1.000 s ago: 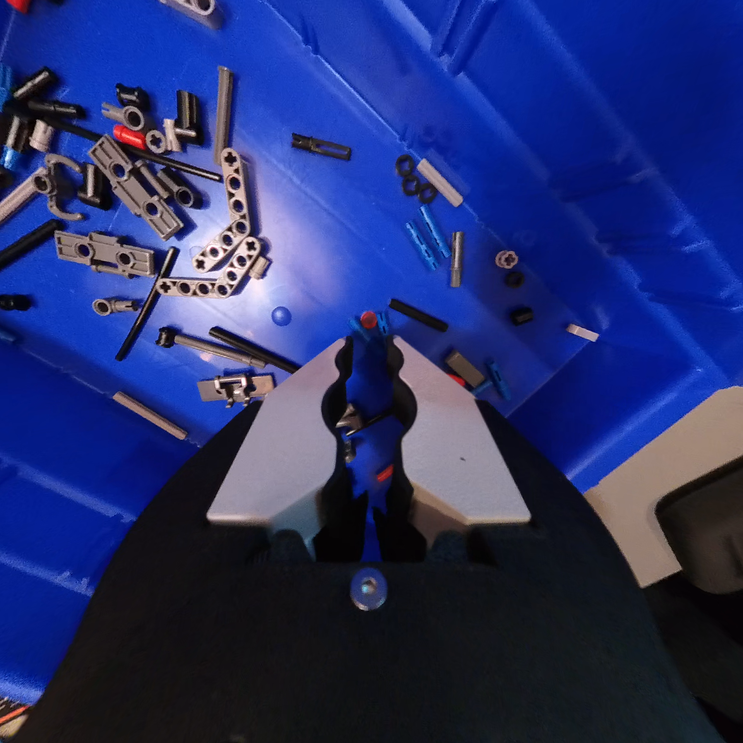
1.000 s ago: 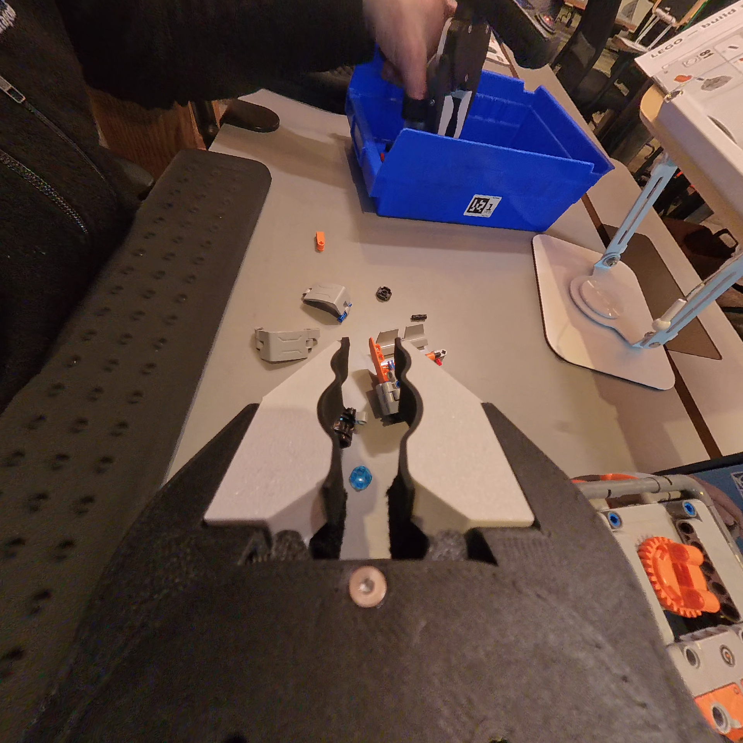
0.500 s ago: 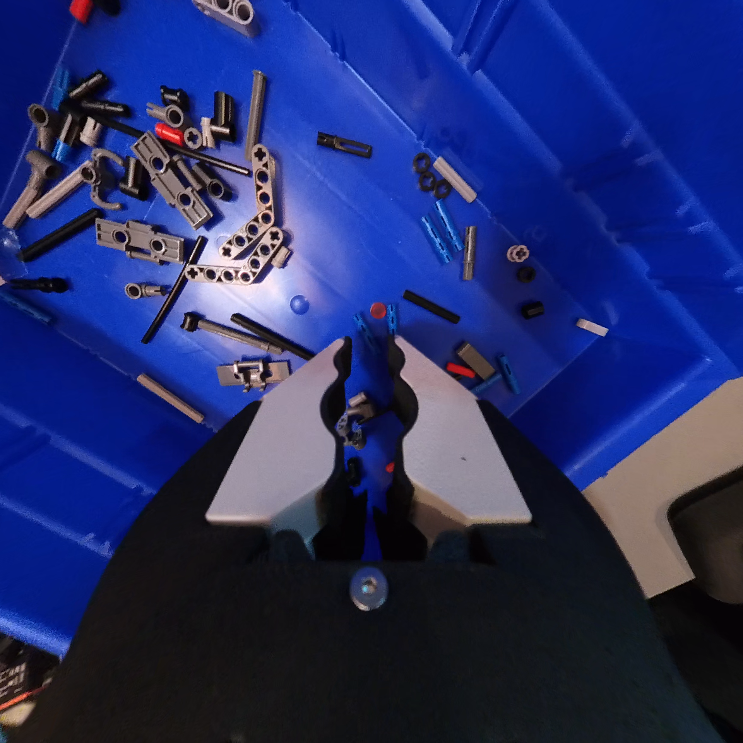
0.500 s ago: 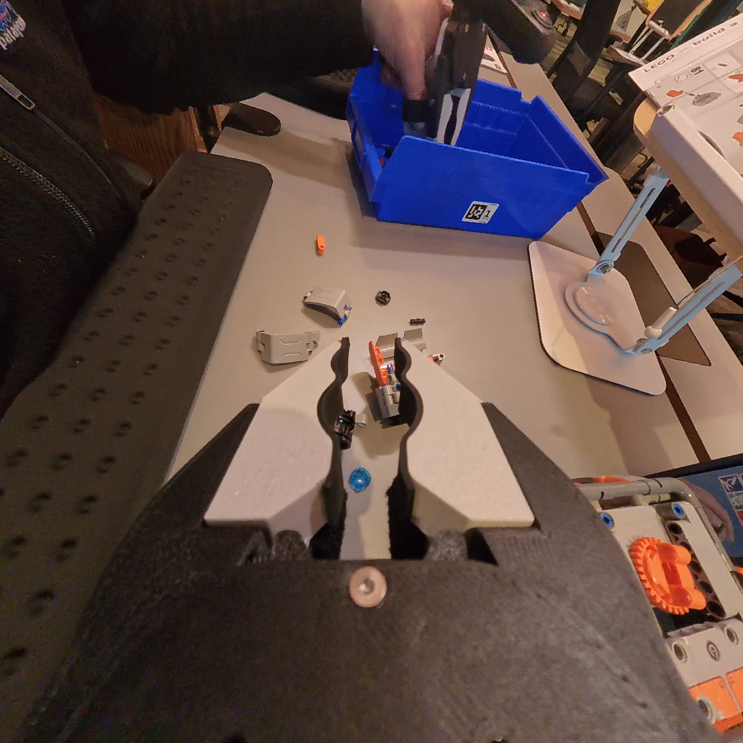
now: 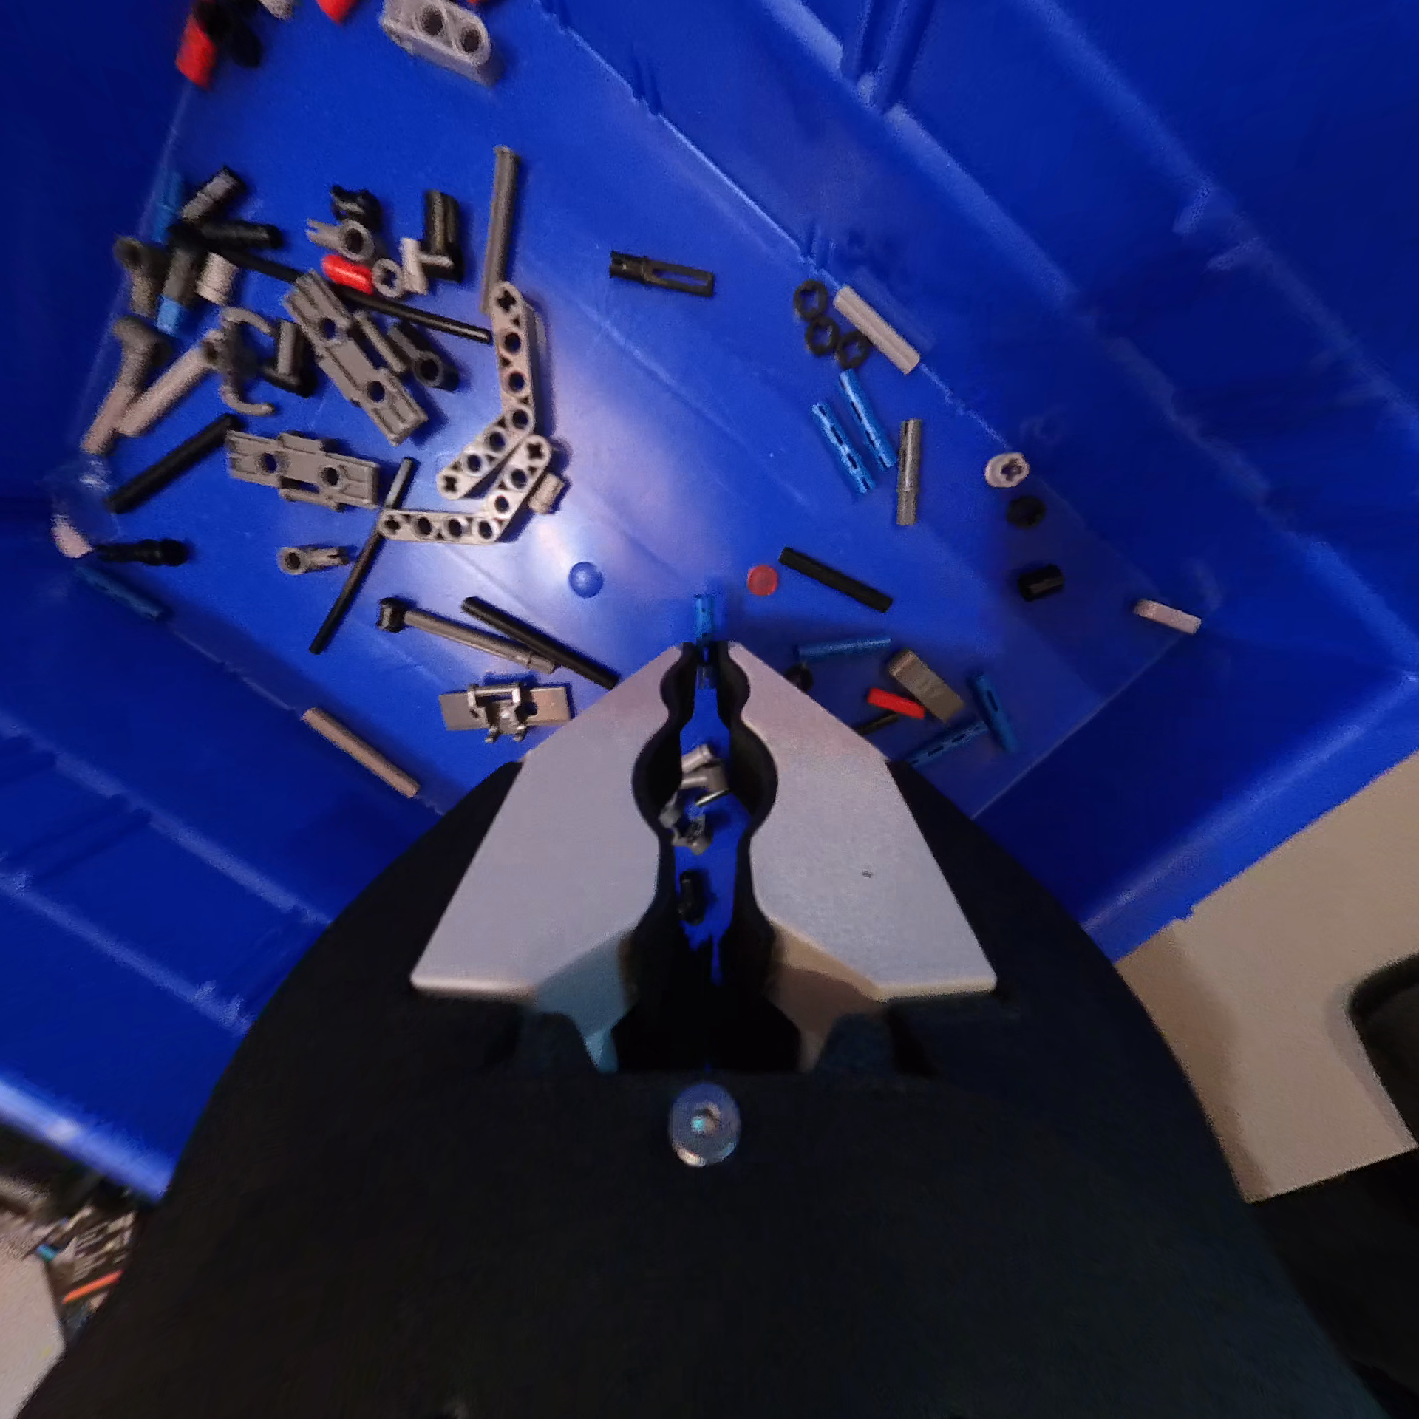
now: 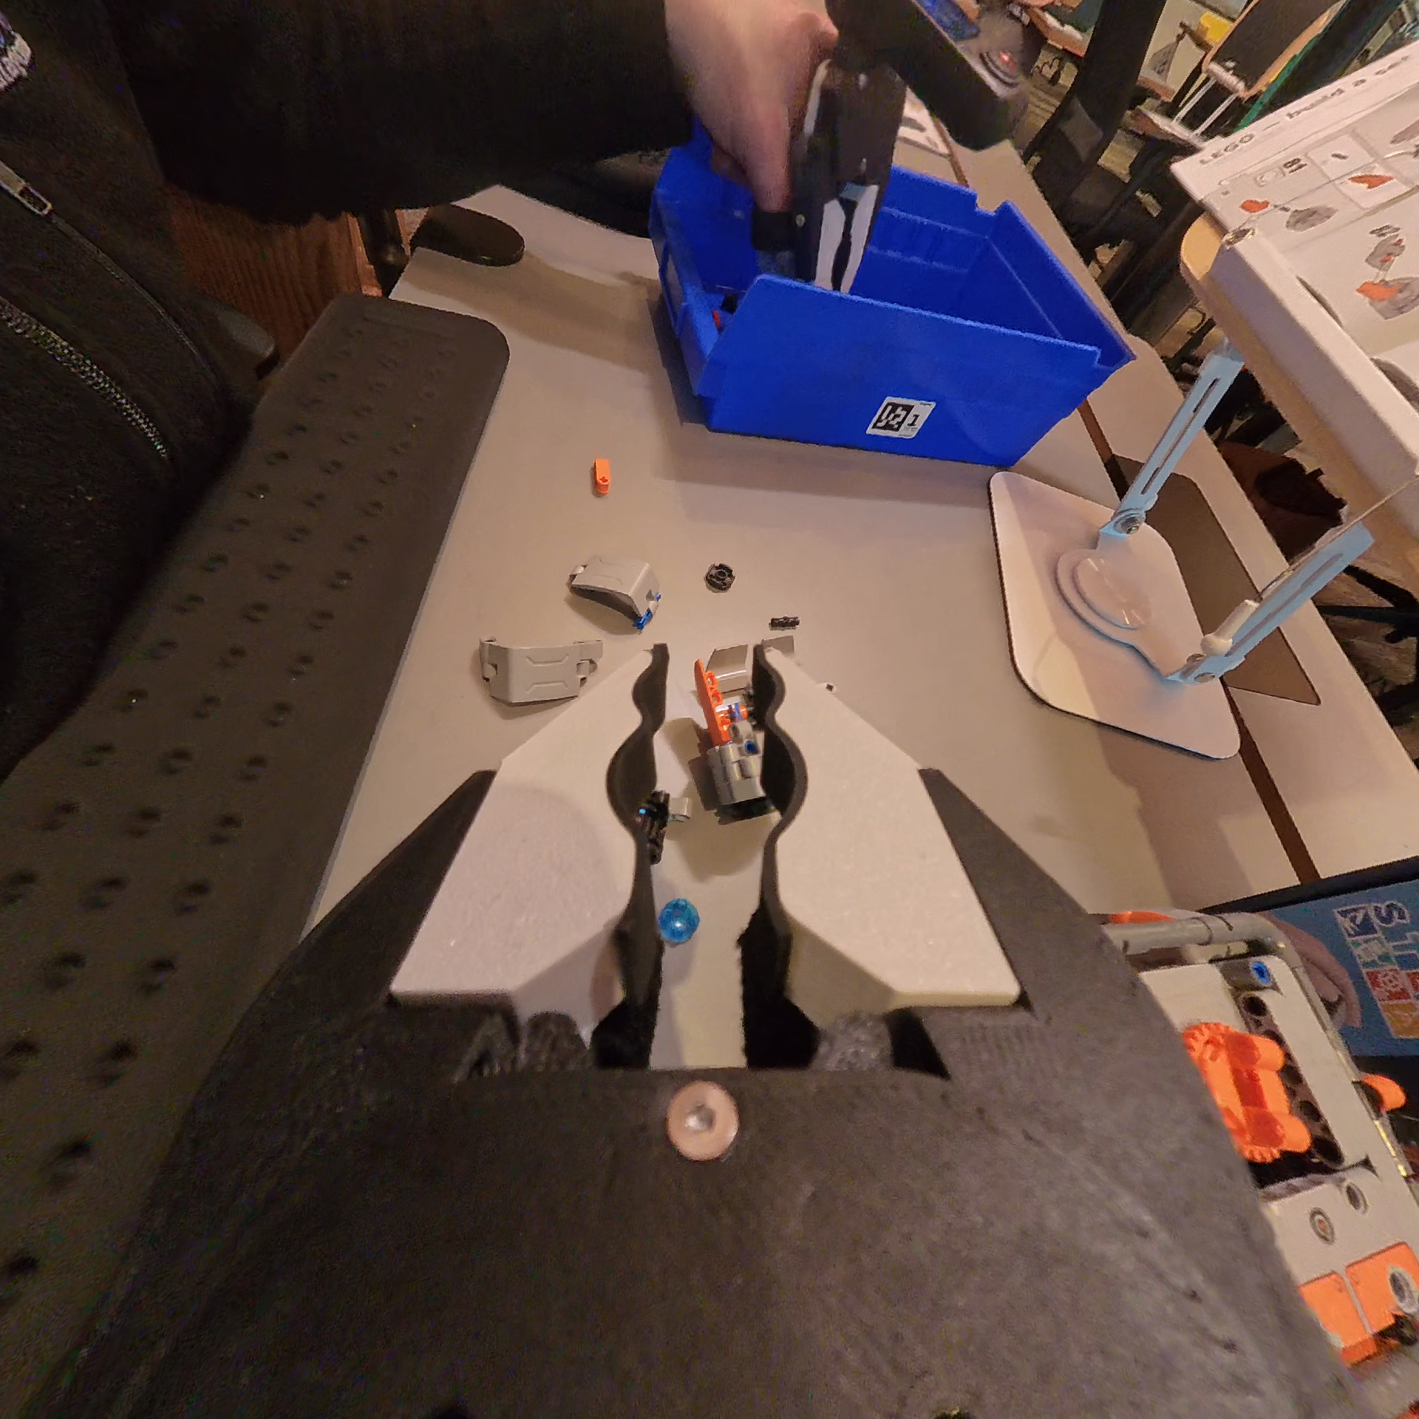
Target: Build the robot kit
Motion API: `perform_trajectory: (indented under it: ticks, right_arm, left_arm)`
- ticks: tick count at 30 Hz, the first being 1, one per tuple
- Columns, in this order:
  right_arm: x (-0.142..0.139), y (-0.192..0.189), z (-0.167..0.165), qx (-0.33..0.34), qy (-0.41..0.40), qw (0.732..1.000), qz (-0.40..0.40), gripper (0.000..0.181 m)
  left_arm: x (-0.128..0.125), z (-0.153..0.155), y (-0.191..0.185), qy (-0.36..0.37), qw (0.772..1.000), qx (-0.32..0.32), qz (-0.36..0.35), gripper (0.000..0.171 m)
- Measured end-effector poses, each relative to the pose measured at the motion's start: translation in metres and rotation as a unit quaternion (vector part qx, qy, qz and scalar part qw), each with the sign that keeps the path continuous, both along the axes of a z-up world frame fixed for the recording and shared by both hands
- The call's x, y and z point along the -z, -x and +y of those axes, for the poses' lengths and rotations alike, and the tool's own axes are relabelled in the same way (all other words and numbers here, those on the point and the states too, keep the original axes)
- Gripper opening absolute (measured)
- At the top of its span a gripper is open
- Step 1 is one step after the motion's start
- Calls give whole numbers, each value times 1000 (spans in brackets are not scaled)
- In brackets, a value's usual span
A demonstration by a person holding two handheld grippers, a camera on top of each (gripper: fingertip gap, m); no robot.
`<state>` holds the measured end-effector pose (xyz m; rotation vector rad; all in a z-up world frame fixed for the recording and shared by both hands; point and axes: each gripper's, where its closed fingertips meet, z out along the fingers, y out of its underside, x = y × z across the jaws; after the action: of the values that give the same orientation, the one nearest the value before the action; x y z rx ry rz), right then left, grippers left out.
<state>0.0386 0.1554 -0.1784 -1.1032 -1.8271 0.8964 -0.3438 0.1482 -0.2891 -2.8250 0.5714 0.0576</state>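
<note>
— Where is the left claw?

— Inside the deep blue plastic bin, its tips clamped on a small blue plastic pin, just beside a round red stud on the bin floor. Grey angled beams lie well to the bin's far left.

— And the right claw?

— Spread apart above the pale grey worktop, nearer than the bin, holding nothing. Below the gap lie a grey-and-orange brick assembly and a clear blue round stud; a grey curved panel sits just to the left.
</note>
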Motion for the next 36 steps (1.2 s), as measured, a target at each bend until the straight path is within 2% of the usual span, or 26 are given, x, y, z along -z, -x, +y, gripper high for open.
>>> perform_trajectory:
  ticks: [3, 5, 8, 12, 15, 19, 30, 36]
  right_arm:
    - [-13, 5, 1, 20, -1, 1000, 24, 19]
    - [-29, 8, -1, 39, -6, 998, 51, 21]
    - [-50, 15, -12, 58, -47, 994, 77, 24]
    - [-55, 36, -32, 82, -140, 984, 76, 28]
    - [-49, 55, -50, 84, -210, 971, 71, 29]
    - [-38, 68, -58, 86, -265, 958, 65, 29]
    - [-15, 67, -64, 45, -269, 962, 29, 22]
    - [-1, 66, -67, 28, -278, 960, 1, 3]
  left_arm:
    - [-35, 3, -8, -64, 998, 11, 17, 2]
    - [-65, 0, -32, -112, 992, 47, 14, 2]
    - [-105, -11, -93, -163, 978, 125, -36, 2]
    - [-132, -31, -188, -177, 945, 250, -116, 2]
    - [-133, -45, -245, -142, 918, 326, -175, 2]
    - [-120, -52, -284, -92, 900, 378, -196, 2]
    - [-117, -64, -318, -15, 871, 421, -252, 2]
    - [-109, -63, -327, 9, 869, 431, -242, 2]
